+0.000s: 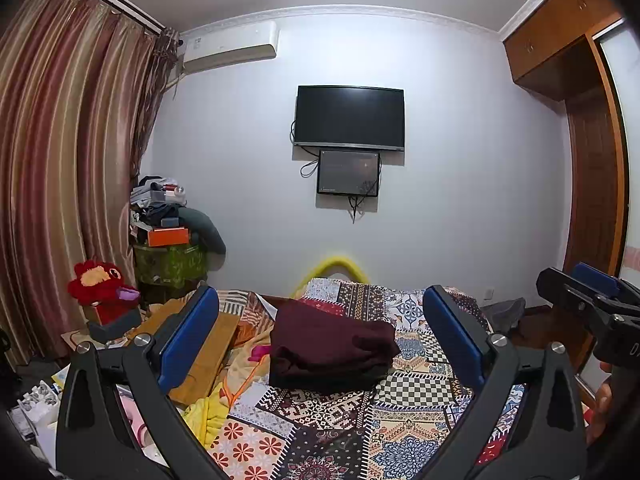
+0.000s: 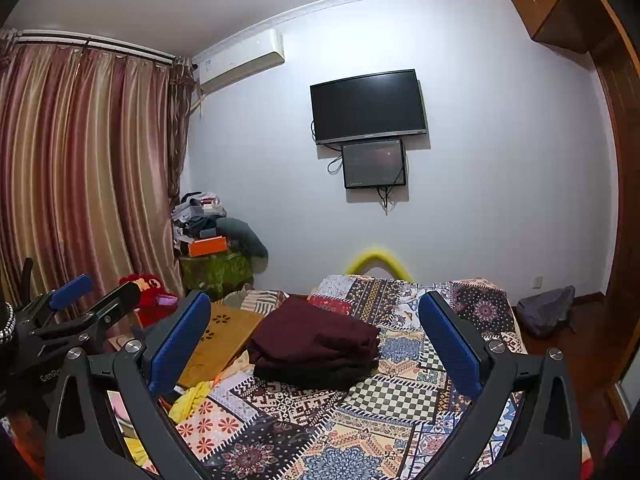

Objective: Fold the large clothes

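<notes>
Left wrist: both tongs (image 1: 320, 340) (image 2: 316, 344) spread, empty; folded maroon garment (image 1: 328, 350) lies on patchwork bedspread (image 1: 404, 396).

The folded garment (image 1: 332, 344) lies on the bed (image 1: 404, 396). The television (image 1: 349, 117) hangs at 12 o'clock behind it, the curtain (image 1: 60, 160) at 9 o'clock.

maroon garment (image 1: 332, 350): matt cloth | bedspread (image 1: 404, 396): patterned cloth | fingers (image 1: 188, 336): blue textured pads

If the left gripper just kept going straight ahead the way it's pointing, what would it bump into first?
Probably the folded maroon garment on the patchwork bedspread. It lies between the open left gripper fingers, though depth is hard to judge; aimed higher, it would pass over toward the wall.
</notes>
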A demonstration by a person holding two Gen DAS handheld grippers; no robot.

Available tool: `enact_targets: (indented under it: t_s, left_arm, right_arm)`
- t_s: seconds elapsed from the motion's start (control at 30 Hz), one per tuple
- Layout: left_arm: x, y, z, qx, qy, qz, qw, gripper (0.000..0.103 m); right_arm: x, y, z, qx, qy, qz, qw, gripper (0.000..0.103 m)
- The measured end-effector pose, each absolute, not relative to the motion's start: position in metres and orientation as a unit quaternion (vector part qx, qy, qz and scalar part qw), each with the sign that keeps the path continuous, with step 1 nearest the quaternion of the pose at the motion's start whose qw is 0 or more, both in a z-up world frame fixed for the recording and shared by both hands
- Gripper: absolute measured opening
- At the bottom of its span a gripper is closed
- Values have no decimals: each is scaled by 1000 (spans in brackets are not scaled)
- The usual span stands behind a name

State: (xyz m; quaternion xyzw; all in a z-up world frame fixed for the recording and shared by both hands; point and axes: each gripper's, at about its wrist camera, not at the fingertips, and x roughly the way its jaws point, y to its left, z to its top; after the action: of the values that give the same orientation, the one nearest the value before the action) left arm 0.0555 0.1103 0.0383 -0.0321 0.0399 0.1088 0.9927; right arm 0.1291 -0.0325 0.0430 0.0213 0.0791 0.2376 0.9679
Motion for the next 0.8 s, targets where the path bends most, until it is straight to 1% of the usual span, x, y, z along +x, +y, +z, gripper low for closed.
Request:
enact_targets:
  t_s: [0.8]
  left_arm:
    - [64, 116, 34, -21, 58, 77, 995, 102]
  right_arm:
    - [130, -32, 42, 19, 84, 233, 969, 103]
